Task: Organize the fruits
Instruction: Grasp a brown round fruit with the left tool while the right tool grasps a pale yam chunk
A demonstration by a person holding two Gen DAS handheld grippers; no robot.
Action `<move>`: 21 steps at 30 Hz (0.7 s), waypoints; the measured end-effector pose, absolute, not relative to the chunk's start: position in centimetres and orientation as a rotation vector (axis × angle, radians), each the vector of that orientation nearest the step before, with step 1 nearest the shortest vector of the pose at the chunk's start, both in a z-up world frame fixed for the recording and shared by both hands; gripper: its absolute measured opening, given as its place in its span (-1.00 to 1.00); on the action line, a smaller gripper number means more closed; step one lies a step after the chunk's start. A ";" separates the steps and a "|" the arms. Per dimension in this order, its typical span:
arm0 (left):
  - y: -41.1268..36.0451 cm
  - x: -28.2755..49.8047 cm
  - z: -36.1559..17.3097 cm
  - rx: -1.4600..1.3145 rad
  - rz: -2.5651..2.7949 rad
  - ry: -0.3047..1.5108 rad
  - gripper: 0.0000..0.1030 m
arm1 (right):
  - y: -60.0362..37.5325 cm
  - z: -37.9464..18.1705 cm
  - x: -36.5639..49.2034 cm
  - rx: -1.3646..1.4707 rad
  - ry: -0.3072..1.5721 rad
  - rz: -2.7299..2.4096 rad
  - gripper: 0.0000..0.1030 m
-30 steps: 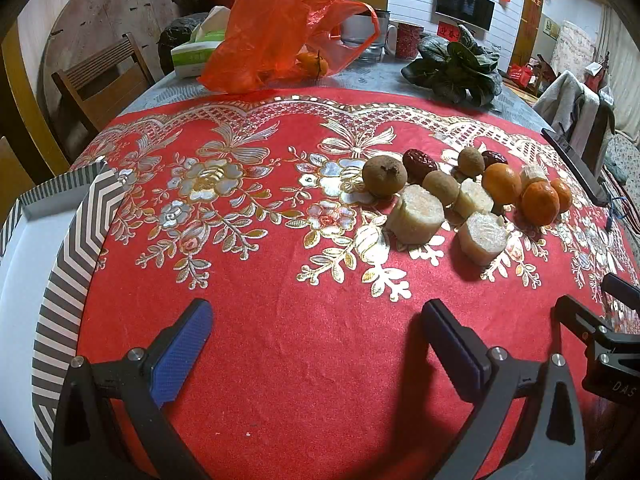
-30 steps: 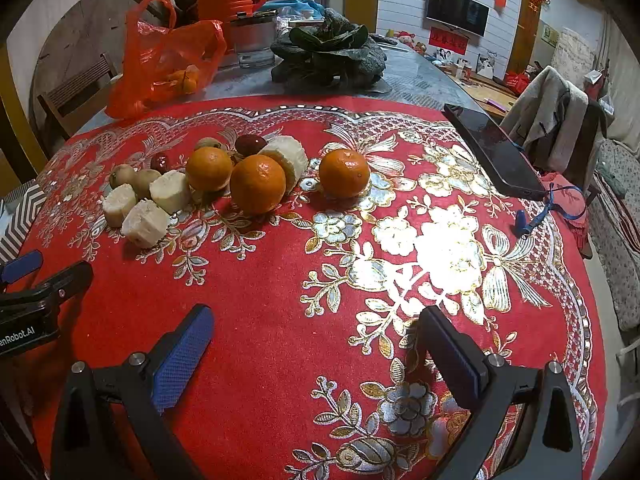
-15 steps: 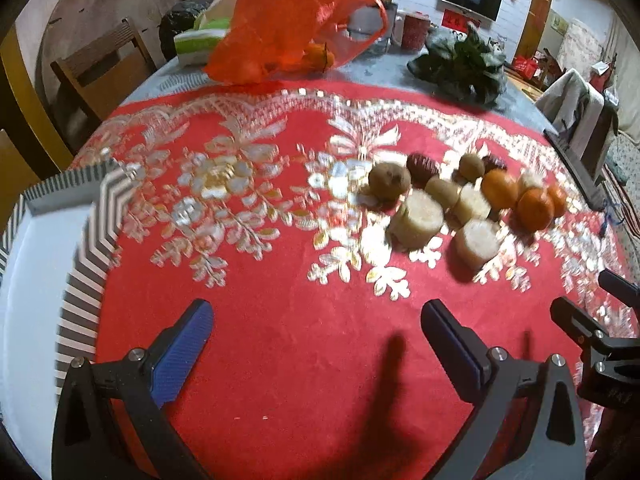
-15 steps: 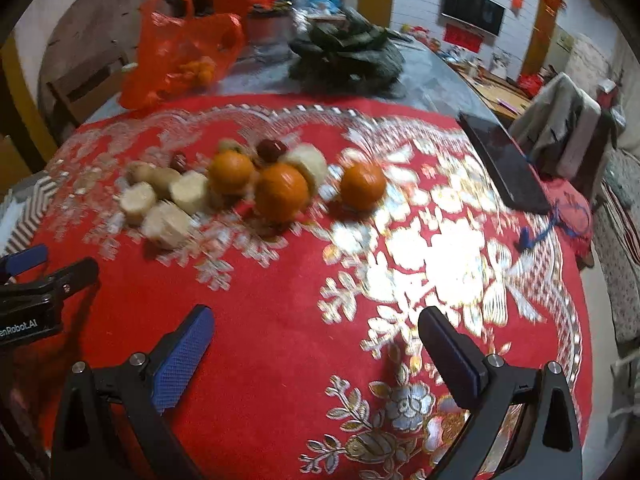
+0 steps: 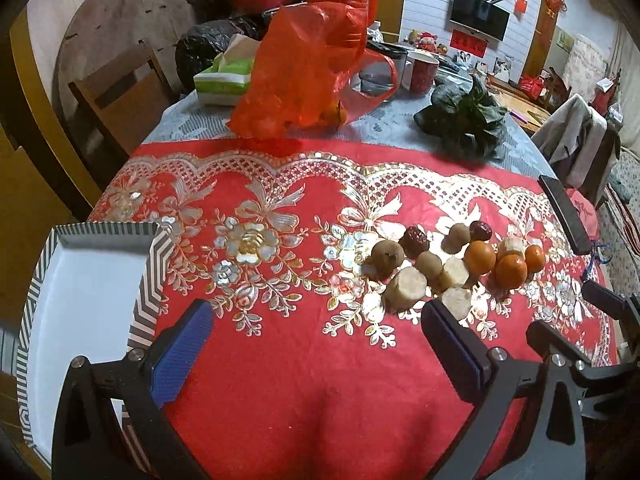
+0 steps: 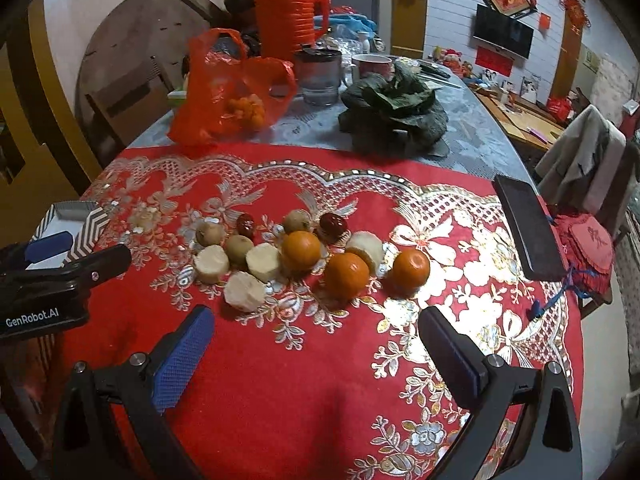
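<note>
Near the desk's front edge both tools, left and right, gaped wide and empty; fruits clustered mid-cloth, well right of the striped tray. Best: take the nearest orange squarely.

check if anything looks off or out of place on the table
Nothing is spilled or damaged. The oranges, pale cut chunks, brown fruits and dates lie jumbled together on the red cloth, while the tray holds none.
</note>
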State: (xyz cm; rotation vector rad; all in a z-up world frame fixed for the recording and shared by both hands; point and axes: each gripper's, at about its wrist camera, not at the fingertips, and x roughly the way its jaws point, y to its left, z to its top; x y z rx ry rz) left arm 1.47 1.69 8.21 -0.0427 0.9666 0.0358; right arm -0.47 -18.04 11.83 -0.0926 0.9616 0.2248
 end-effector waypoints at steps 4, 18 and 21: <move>1.9 1.6 8.2 -0.047 0.036 0.980 1.00 | -18.0 11.8 -0.5 -0.096 0.967 0.240 1.00; 3.8 1.3 8.1 -0.078 -0.014 1.035 1.00 | -17.6 10.8 -0.8 -0.113 0.999 0.300 1.00; 4.2 1.2 7.7 -0.103 -0.050 1.062 1.00 | -17.8 10.6 -0.9 -0.101 0.999 0.305 1.00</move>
